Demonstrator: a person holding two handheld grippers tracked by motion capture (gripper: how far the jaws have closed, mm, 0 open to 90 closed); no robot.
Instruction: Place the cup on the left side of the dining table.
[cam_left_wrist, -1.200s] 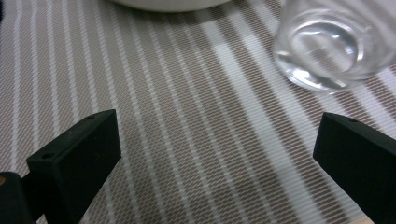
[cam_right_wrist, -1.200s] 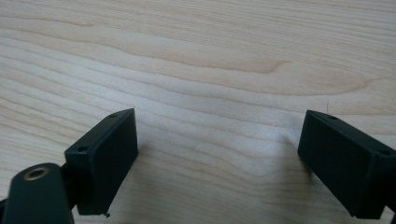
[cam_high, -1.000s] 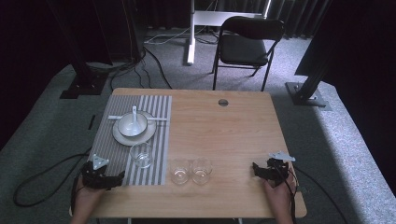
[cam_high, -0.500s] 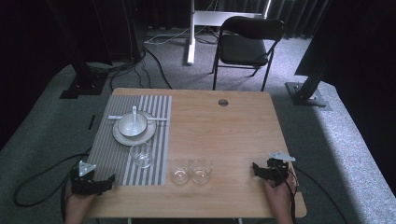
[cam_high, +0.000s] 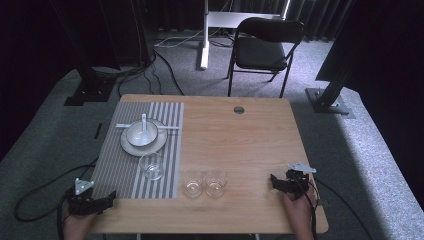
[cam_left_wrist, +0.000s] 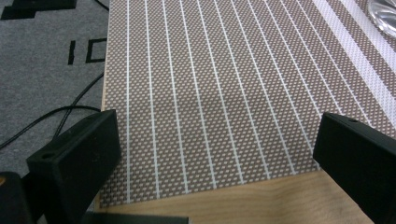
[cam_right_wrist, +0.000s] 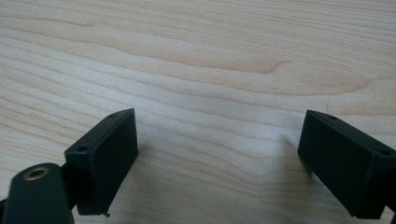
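A grey striped placemat (cam_high: 125, 170) covers the left part of the wooden table (cam_high: 240, 145). On it stand a white plate (cam_high: 132, 146) with a bowl (cam_high: 141, 134) and spoon, and nearer me an empty glass (cam_high: 151, 166). Two more glasses (cam_high: 191, 184) (cam_high: 216, 182) stand side by side on bare wood. My left gripper (cam_high: 110, 200) is at the table's near left corner, open over the placemat's (cam_left_wrist: 210, 93) near edge, holding nothing (cam_left_wrist: 215, 154). My right gripper (cam_high: 274, 181) rests low at the near right, open over bare wood (cam_right_wrist: 219, 149).
A round cable hole (cam_high: 239, 109) sits at the table's far edge. Behind the table is a black chair (cam_high: 267, 50). Cables (cam_high: 40, 185) run over the grey carpet to the left. The edge of a glass (cam_left_wrist: 385, 16) shows at the left gripper view's top right.
My left gripper has drawn back toward me and to the left, ending at the table's near left corner. The right gripper has stayed put.
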